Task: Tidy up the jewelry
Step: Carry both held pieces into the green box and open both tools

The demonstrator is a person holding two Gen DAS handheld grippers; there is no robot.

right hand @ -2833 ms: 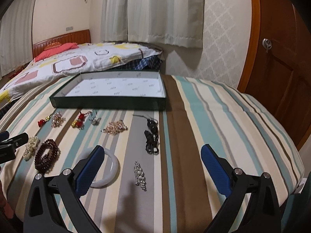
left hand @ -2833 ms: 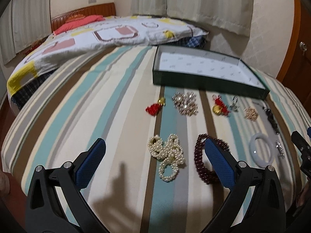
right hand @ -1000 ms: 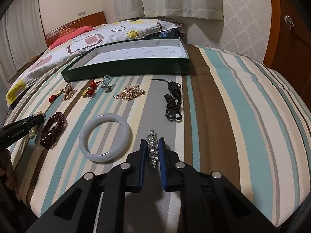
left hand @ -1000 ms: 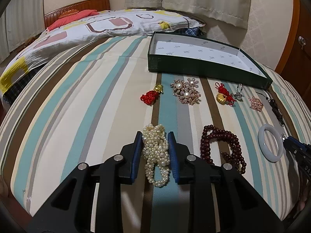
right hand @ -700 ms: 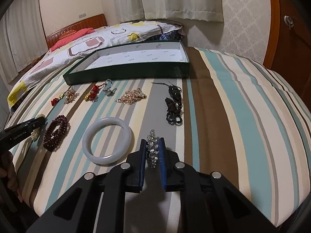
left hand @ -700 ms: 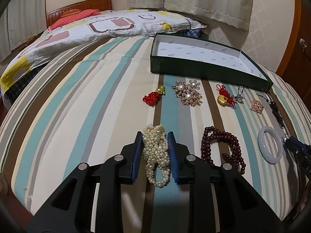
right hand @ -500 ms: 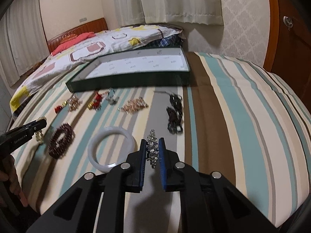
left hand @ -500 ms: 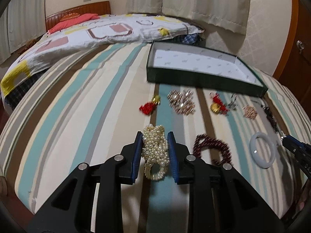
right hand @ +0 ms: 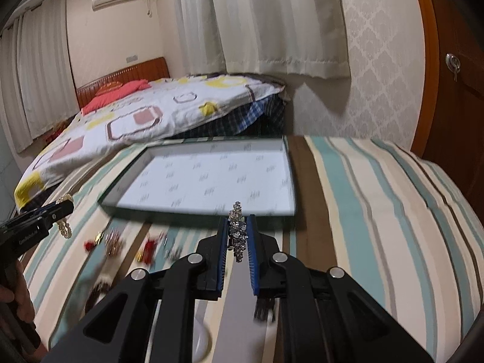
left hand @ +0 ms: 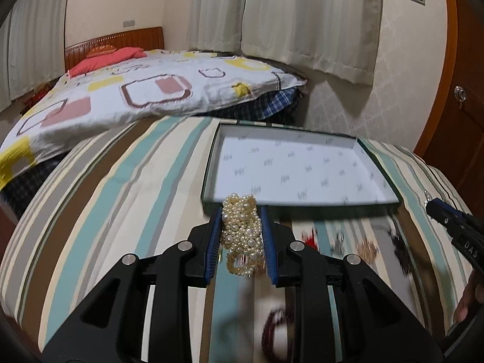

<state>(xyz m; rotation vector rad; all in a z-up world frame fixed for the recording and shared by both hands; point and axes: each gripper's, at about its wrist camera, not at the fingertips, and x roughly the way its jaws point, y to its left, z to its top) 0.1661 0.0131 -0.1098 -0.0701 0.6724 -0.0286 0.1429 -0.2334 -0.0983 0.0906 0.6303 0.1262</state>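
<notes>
Carrying one piece each, both hands are mid-transfer above the striped bed point(left hand: 99, 211).

Left hand-held gripper point(left hand: 242, 236): clamped on the pearl bracelet bundle point(left hand: 240, 236), pads pressing both sides, a loop of beads hanging below the jaws.

Right hand-held gripper point(right hand: 237, 239): clamped on the rhinestone hair clip point(right hand: 237, 230), the clip's long axis running along the fingers, its tip poking out ahead of them.

Below and behind the fingertips: the remaining jewelry on the bed, blurred. A red tassel charm point(right hand: 90, 245) and a dark red bead bracelet point(left hand: 272, 329) are the only ones I can name.

Key relation: the green tray point(left hand: 302, 204) lies straight ahead of both grippers, just past the fingertips in each wrist view, its near wall crosswise to the fingers and its long axis running left to right. White patterned lining, nothing in it yet. The left gripper faces the tray's left part, the right gripper its right part; neither looks clearly nearer.

Judgement: next move is forward over the near wall, then release. Risk: the hanging pearl loop may catch that wall.
</notes>
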